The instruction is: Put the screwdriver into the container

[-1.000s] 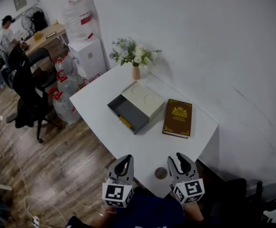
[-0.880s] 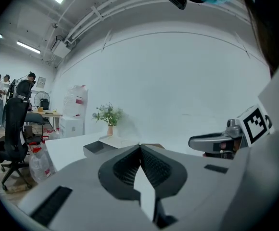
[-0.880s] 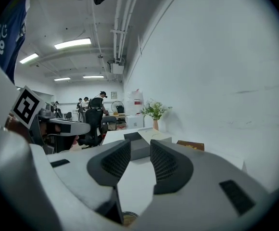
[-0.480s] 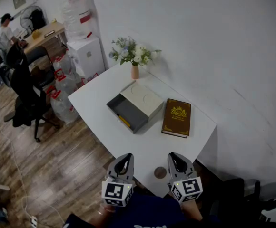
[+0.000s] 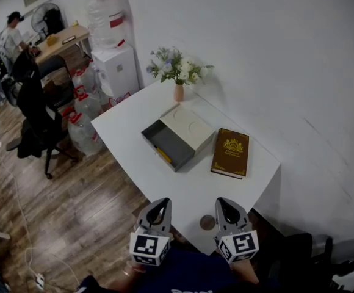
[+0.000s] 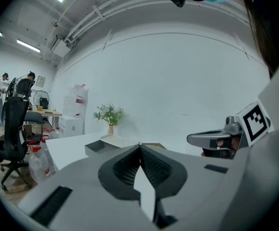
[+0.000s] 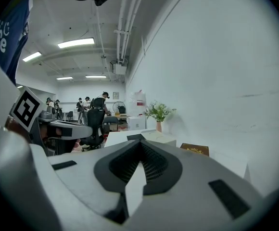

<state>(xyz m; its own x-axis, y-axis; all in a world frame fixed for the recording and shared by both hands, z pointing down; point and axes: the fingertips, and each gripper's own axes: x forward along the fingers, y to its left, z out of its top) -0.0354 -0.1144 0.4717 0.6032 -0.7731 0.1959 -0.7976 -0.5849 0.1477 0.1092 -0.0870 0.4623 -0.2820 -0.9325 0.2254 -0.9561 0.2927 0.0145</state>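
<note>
A grey box container [image 5: 189, 127] with its drawer pulled open sits mid-table. A yellow-handled screwdriver [image 5: 163, 155] lies inside the drawer by its front wall. My left gripper [image 5: 160, 205] and right gripper [image 5: 224, 205] hover side by side over the table's near edge, well short of the container. Both are shut with nothing between the jaws. In the left gripper view the jaws [image 6: 140, 146] meet at a point, with the container [image 6: 101, 146] far ahead. The right gripper view shows its jaws [image 7: 140, 142] closed too, the container [image 7: 151, 137] beyond them.
A brown book [image 5: 230, 153] lies right of the container. A vase of flowers [image 5: 178, 72] stands at the far corner. A dark round disc [image 5: 207, 222] sits between the grippers. Chair, water bottles and people are off to the left.
The right gripper's jaws have closed from wide open to shut. Both grippers stay at the near table edge; the head view shifted slightly.
</note>
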